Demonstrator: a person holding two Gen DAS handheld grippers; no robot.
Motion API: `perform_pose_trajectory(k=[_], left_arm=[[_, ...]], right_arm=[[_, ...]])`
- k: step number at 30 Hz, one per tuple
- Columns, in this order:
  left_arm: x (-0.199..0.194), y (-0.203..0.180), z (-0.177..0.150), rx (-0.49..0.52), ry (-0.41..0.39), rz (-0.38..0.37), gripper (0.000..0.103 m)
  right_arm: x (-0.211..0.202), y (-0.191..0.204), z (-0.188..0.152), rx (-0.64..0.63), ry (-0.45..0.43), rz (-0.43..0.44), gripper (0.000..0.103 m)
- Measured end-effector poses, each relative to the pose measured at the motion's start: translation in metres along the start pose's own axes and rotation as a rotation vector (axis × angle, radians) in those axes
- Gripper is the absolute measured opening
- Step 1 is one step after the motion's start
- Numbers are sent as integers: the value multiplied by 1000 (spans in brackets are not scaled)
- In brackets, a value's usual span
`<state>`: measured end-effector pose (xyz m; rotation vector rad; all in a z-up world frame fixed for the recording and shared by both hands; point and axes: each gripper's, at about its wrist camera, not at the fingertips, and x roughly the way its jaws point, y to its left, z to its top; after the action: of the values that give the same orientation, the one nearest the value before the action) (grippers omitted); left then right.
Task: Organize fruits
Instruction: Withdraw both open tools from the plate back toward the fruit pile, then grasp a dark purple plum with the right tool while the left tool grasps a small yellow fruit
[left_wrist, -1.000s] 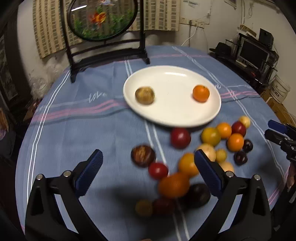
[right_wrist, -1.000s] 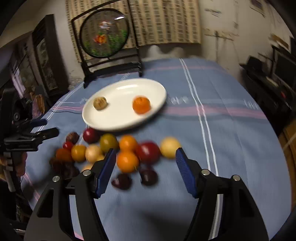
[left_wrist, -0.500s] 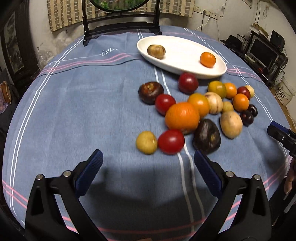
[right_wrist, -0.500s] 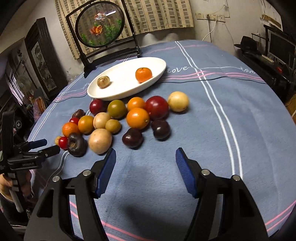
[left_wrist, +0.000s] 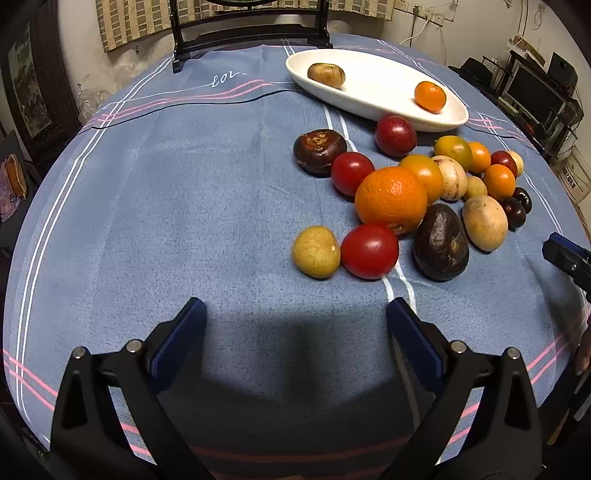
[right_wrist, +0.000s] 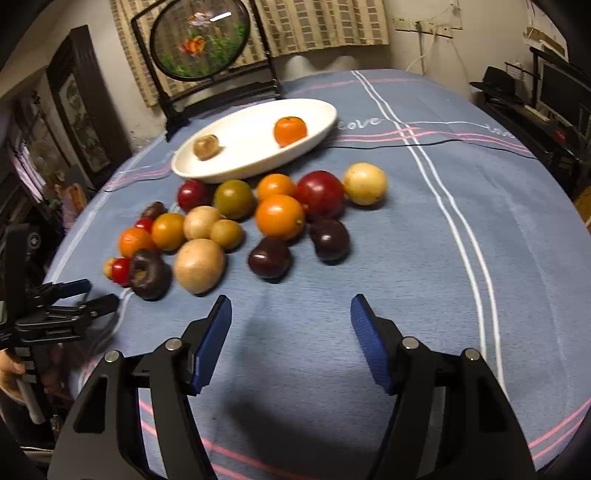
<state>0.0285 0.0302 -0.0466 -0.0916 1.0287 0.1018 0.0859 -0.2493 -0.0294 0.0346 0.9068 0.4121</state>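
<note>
Beyond both sets of fingers: blue tablecloth (left_wrist: 184, 192), bare directly beneath them. Farther ahead, white plate (right_wrist: 255, 147), already carrying a small orange (right_wrist: 290, 130) and a brown fruit (right_wrist: 206, 147). Between plate and fingers, loose fruit pile (right_wrist: 236, 225), unsorted. Left gripper (left_wrist: 295, 343): spread wide, holding nothing; red tomato (left_wrist: 369, 251) and yellow fruit (left_wrist: 316, 252) just ahead. Right gripper (right_wrist: 291, 339): parted, empty; dark plum (right_wrist: 269, 257) just ahead. Step judged: approach before a pick. Next move calls for advancing around one fruit, closing gently, carrying to plate.
</note>
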Motion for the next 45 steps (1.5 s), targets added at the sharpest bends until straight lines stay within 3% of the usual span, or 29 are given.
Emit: perform_pose_trajectory(k=[10, 14, 15, 17, 18, 21, 34, 42, 45], left_arm=[[1, -2, -2, 9, -3, -3, 100], [1, -1, -2, 11, -2, -9, 101], [1, -1, -1, 11, -2, -9, 101], [1, -2, 0, 12, -1, -8, 101], [2, -1, 0, 12, -1, -9, 101], [3, 0, 3, 11, -1, -12, 101], [10, 1, 20, 11, 7, -36, 101], [3, 12, 17, 85, 14, -40, 101], [2, 18, 18, 81, 11, -77, 101]], right_arm=[[14, -5, 29, -50, -8, -159, 67], [30, -4, 35, -86, 27, -194, 52], [35, -2, 36, -100, 43, -194, 45], [42, -1, 36, -111, 54, -188, 43], [46, -1, 38, -118, 59, -185, 36], [51, 0, 42, -125, 60, -164, 29], [26, -13, 25, -72, 34, -61, 28], [17, -10, 20, -82, 23, -47, 28], [17, -4, 18, -95, 24, -38, 28]])
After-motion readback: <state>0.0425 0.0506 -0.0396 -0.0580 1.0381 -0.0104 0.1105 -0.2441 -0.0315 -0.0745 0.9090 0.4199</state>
